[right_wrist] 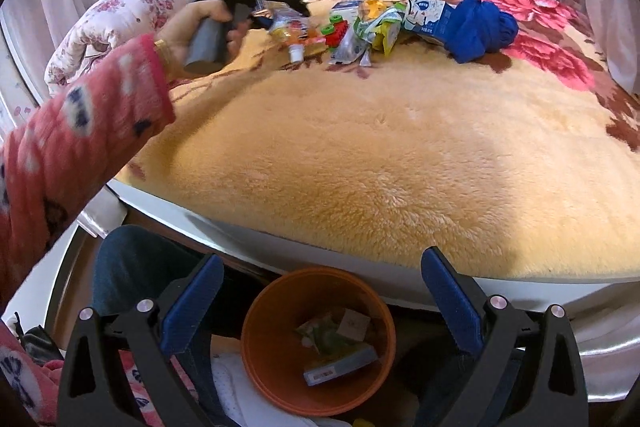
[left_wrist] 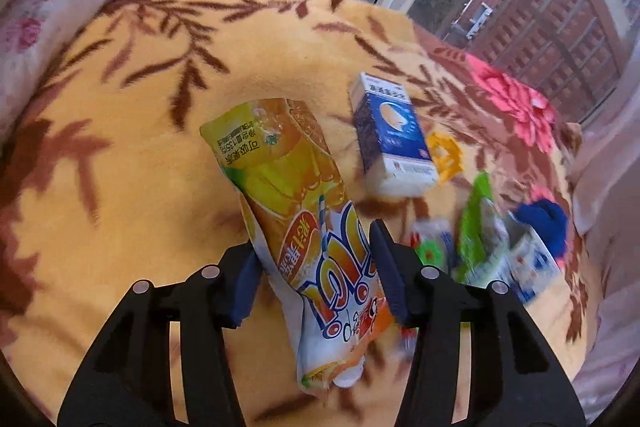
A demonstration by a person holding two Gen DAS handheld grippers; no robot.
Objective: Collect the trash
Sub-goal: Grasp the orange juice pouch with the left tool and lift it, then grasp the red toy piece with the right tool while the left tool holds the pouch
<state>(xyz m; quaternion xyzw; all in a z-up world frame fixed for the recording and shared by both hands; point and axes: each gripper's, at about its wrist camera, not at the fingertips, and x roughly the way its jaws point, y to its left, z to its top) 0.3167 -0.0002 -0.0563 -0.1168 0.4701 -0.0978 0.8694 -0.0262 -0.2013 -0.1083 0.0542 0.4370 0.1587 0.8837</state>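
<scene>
While the left gripper [left_wrist: 316, 263] reaches over the bed's blanket [left_wrist: 120, 187], a jelly pouch [left_wrist: 296, 211] lies lengthwise between its blue pads [left_wrist: 386, 263]. The jaws stand narrowed about the pouch's printed lower half; the left pad looks to be against its edge, but whether the right pad presses on it I cannot tell. The pouch's white cap end points back toward the camera, and its yellow-green top points away.

Just beyond and to the right, a blue-and-white carton [left_wrist: 390, 135] lies on the blanket with a small yellow wrapper [left_wrist: 444, 151] touching its right side. Farther right, blurred, sits a heap of green wrappers [left_wrist: 476, 223], a second carton [left_wrist: 532, 259] and a blue sock [left_wrist: 546, 223].

From the right wrist view, a hand [right_wrist: 192, 27] in a pink patterned sleeve [right_wrist: 80, 131] holds the left gripper's grey handle at the far left of the trash heap [right_wrist: 360, 27], which runs in a row along the bed's far side up to the sock. A floral quilt [right_wrist: 132, 3] is bunched at the bed's left end below the window.

The right gripper [right_wrist: 322, 303] hangs off the near edge of the bed, well apart from the heap, jaws wide with nothing between them. Directly below it stands an orange bin [right_wrist: 272, 371], with a flat box and some wrappers already at its bottom.
</scene>
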